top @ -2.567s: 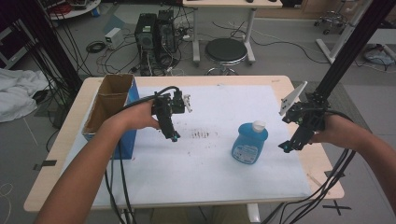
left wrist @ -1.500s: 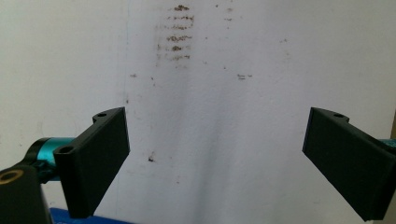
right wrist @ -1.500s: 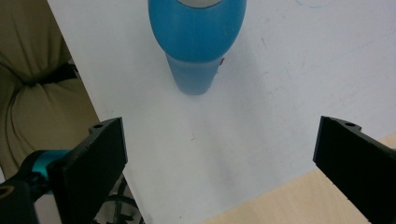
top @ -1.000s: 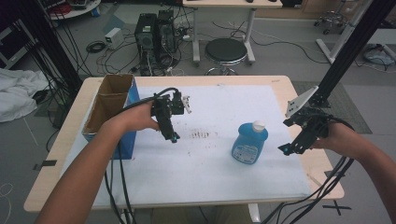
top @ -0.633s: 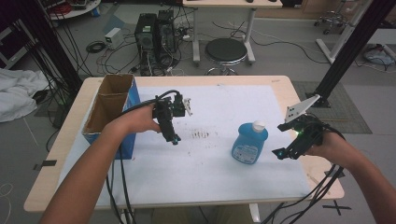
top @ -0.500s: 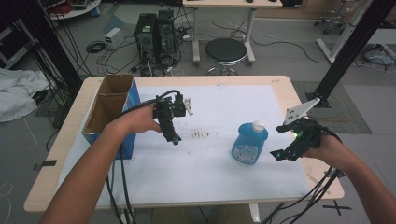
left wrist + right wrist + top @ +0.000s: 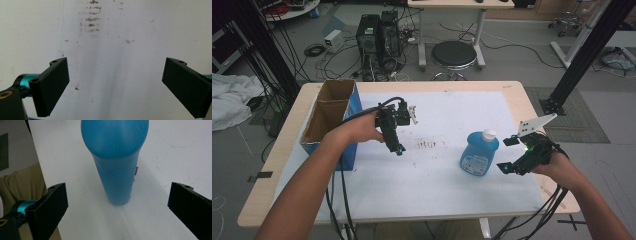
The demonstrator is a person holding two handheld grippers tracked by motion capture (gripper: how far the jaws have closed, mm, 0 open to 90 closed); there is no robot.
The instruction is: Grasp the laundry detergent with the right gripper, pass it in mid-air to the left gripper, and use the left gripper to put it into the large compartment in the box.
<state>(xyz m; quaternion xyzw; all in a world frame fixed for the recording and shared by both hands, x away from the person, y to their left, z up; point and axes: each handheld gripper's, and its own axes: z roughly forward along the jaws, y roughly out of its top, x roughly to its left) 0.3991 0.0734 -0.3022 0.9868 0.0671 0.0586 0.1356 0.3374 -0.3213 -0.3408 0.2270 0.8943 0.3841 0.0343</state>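
Two grippers, both with jaws apart. We note the right gripper (image 7: 509, 153) has dropped from mid-right to beside the bottle (image 7: 479, 153), right of centre; a grasp looks imminent. The left gripper (image 7: 398, 148) hangs unmoved, centre-left.

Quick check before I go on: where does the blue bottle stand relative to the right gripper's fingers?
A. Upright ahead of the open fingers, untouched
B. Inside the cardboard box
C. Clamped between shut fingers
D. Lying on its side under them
A: in the right gripper view the blue bottle stands upright on the white table, beyond the right gripper, whose fingers are spread wide with clear gaps on both sides.
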